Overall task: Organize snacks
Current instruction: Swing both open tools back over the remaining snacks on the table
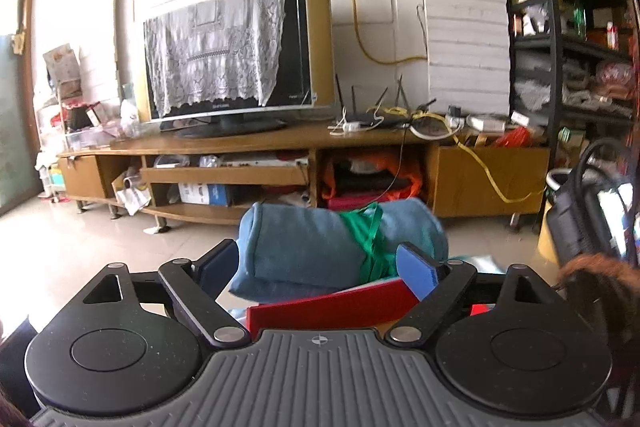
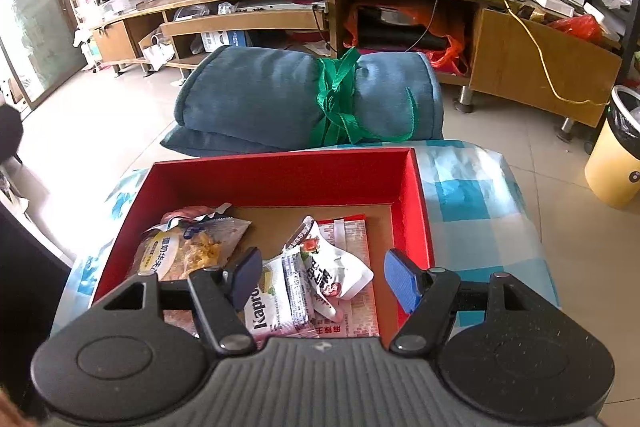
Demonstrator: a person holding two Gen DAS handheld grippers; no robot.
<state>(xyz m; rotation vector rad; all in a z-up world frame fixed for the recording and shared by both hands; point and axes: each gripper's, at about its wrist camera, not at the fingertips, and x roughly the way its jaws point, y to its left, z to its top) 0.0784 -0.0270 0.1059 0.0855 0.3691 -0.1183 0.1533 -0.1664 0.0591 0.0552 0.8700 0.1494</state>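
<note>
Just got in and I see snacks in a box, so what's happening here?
A person with a hand-held gripper in each hand is sorting snacks. The right hand-held gripper hangs open over the red box, holding nothing; several snack packets lie inside. The left hand-held gripper is open too, held near the box's edge, facing a rolled blue blanket just beyond the box.

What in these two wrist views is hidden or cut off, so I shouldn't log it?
- Left wrist view: the red box shows one wall only; the left gripper body hides its contents.
- Right wrist view: the right gripper body covers the box's near end, cutting off the Kapro packet and the flat red-printed pack.
- Right wrist view: print on the chips bag is too small.
</note>
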